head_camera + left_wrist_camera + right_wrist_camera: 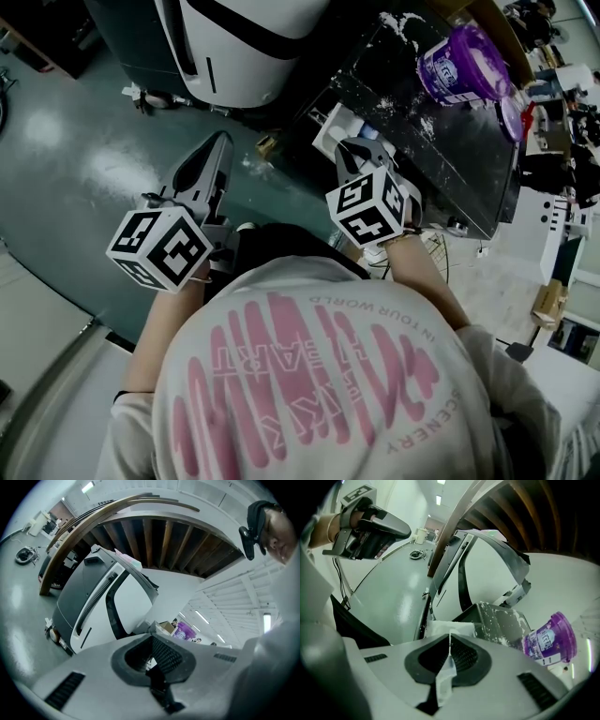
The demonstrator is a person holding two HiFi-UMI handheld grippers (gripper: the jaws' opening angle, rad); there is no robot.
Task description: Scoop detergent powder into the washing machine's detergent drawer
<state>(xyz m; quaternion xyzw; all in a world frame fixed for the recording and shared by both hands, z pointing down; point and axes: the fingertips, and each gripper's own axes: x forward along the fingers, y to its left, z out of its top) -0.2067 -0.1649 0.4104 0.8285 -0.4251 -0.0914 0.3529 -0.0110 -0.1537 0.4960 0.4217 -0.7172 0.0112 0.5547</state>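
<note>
Right gripper (450, 637) pinches a thin clear strip (444, 676), hidden in head view. Left gripper (152, 657) jaws together. Purple tub (464, 64) at 1 o'clock.

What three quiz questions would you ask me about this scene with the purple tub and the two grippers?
1. True or false: white powder lies scattered on the dark flat tabletop.
2. What sits between the jaws of the right gripper? A) a red cloth B) a thin pale plastic strip C) nothing
3. Fill in: the print on the person's white cotton T-shirt is ___.
Key: 1 true; 2 B; 3 pink.
</note>
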